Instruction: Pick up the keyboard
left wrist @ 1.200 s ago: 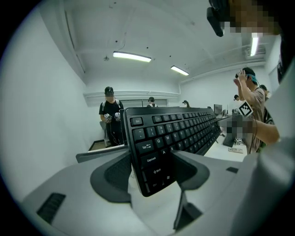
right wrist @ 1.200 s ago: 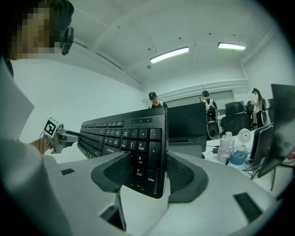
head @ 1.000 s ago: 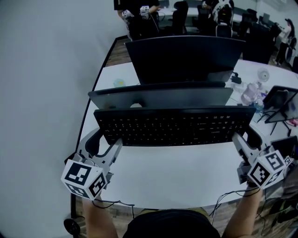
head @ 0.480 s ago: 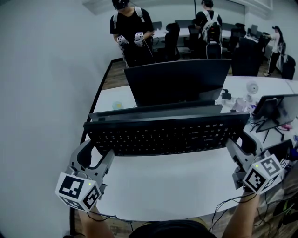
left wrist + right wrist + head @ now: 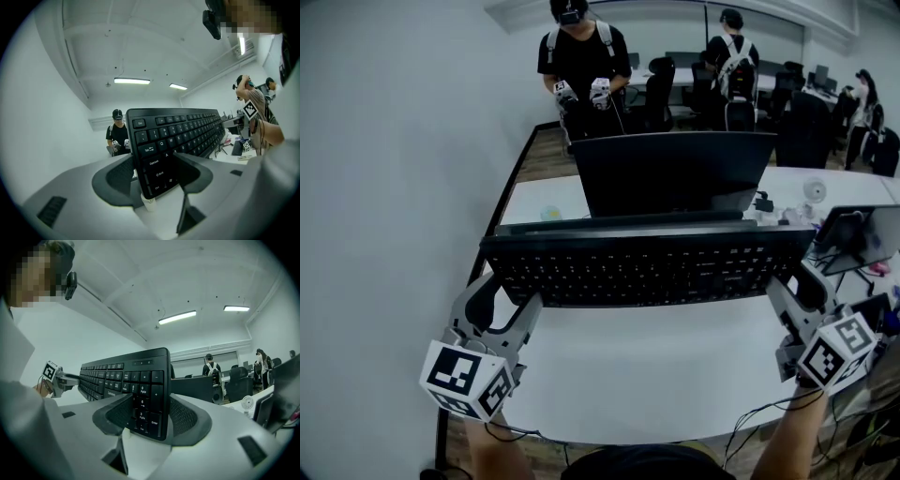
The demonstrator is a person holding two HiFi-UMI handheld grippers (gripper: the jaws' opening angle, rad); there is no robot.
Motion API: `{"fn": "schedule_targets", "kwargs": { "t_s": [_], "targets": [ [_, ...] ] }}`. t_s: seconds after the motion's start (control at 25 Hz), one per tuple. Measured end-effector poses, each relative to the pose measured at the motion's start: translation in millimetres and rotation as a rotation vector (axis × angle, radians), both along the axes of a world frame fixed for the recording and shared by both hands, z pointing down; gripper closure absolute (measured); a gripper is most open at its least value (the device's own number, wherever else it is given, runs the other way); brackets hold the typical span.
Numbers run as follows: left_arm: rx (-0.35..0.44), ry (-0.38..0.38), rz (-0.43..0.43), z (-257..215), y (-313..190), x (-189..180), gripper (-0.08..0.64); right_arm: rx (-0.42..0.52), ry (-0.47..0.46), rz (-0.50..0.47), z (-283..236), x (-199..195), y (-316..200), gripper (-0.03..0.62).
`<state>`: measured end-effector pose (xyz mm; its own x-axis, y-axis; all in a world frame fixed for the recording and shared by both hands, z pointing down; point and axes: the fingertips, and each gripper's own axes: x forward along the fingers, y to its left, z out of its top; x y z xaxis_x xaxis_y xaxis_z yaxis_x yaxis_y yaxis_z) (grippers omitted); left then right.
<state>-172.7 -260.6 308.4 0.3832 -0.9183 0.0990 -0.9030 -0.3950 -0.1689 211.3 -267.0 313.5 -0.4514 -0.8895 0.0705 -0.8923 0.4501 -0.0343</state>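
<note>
A black full-size keyboard (image 5: 647, 267) hangs level above the white table (image 5: 656, 366), keys facing me, in front of the monitor. My left gripper (image 5: 508, 298) is shut on its left end; in the left gripper view the keyboard (image 5: 178, 136) stands on edge between the jaws of the left gripper (image 5: 154, 173), pinched near the Ctrl and Shift keys. My right gripper (image 5: 790, 281) is shut on the right end; in the right gripper view the keyboard's (image 5: 136, 380) number pad sits between the jaws of the right gripper (image 5: 145, 416).
A dark monitor (image 5: 675, 173) stands just behind the keyboard. A tilted screen (image 5: 858, 234), a small fan (image 5: 814, 191) and clutter lie at the table's right. A grey wall runs along the left. People (image 5: 581, 66) and office chairs are at the back.
Both grippers keep their hold on the keyboard's ends. The keyboard has wavered slightly up and down in front of the monitor, and my view has tilted up to show more of the room.
</note>
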Motion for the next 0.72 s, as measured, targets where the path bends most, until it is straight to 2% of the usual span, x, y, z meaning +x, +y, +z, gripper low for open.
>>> {"fn": "schedule_targets", "kwargs": {
  "t_s": [0.4, 0.72],
  "targets": [
    [-0.003, 0.02, -0.008, 2.0, -0.3, -1.9, 0.296, 0.029, 0.008, 0.005, -6.8, -2.1, 1.4, 0.345],
    [-0.01, 0.014, -0.002, 3.2, 0.4, -2.4, 0.296, 0.006, 0.007, 0.008, -6.3, -2.1, 2.2, 0.345]
  ]
}}
